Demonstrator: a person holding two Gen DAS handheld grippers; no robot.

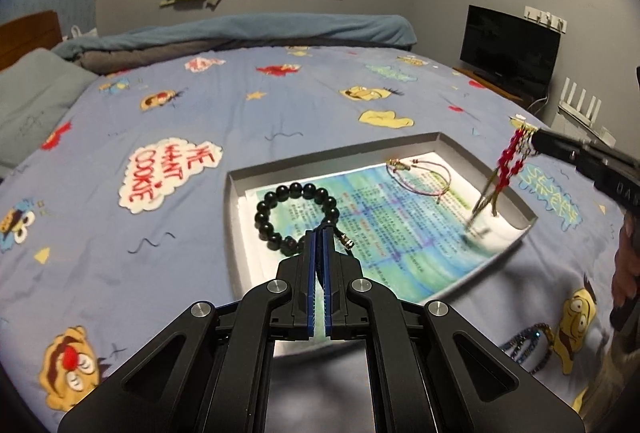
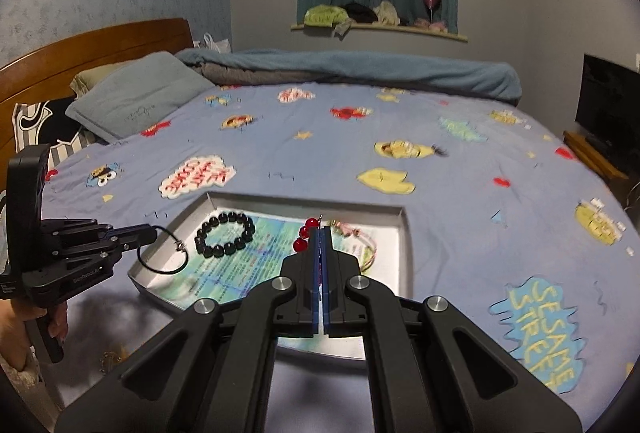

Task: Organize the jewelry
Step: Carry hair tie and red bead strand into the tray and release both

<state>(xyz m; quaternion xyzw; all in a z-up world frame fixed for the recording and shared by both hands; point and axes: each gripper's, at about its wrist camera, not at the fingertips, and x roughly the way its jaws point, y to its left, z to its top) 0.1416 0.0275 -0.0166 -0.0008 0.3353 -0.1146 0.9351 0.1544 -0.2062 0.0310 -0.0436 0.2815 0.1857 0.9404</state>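
A grey tray [image 1: 236, 193] lined with printed paper lies on the bed. In it are a black bead bracelet [image 1: 296, 217] [image 2: 226, 237] and a thin pink cord bracelet [image 1: 416, 177] [image 2: 360, 233]. My left gripper [image 1: 320, 233] [image 2: 152, 233] is shut on a thin black cord loop [image 2: 164, 253] with a metal clasp [image 1: 347, 243], held over the tray's near left corner. My right gripper [image 2: 322, 231] [image 1: 534, 141] is shut on a red bead piece [image 1: 508, 161] [image 2: 306, 233]. It dangles over the tray's right side, and its metal ends are blurred.
The tray rests on a blue cartoon-print bedsheet [image 1: 200, 105]. A blue and dark beaded chain [image 1: 524, 345] lies on the sheet to the tray's near right. Pillows [image 2: 136, 101] and a folded blanket [image 2: 352, 69] are at the far side. A monitor [image 1: 508, 49] stands at the right.
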